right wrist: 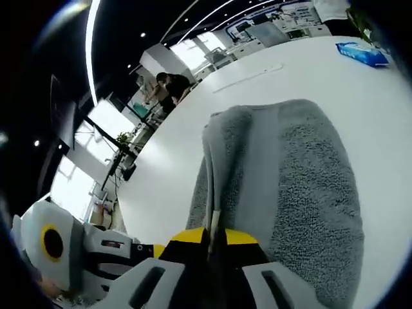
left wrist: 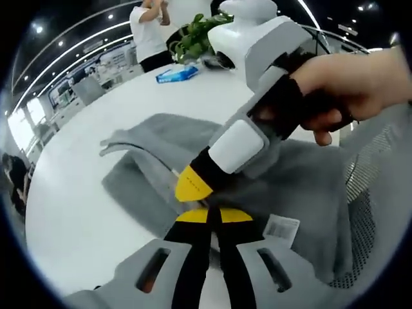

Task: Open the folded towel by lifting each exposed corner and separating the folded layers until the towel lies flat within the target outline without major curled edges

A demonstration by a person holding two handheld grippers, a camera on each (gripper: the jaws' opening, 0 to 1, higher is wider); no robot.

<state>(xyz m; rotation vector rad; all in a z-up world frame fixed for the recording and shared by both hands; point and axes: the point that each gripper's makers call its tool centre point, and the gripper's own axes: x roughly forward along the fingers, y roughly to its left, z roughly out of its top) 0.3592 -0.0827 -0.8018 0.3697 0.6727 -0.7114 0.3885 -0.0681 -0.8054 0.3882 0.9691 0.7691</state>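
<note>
Now both hand-held grippers, left [left wrist: 211, 215] and right [right wrist: 212, 237], pinch the grey towel [right wrist: 283, 174].

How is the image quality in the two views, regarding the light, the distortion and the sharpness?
Left gripper view: even indoor light, the white table bent round by the fisheye, the near right gripper slightly soft. Right gripper view: the grey towel sharp and well lit, bright windows washed out, ceiling lights stretched into curved streaks.

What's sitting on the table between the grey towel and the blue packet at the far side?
Nothing: in the right gripper view, bare white table runs from the grey towel to the blue packet. The left gripper view shows the same bare gap.
</note>
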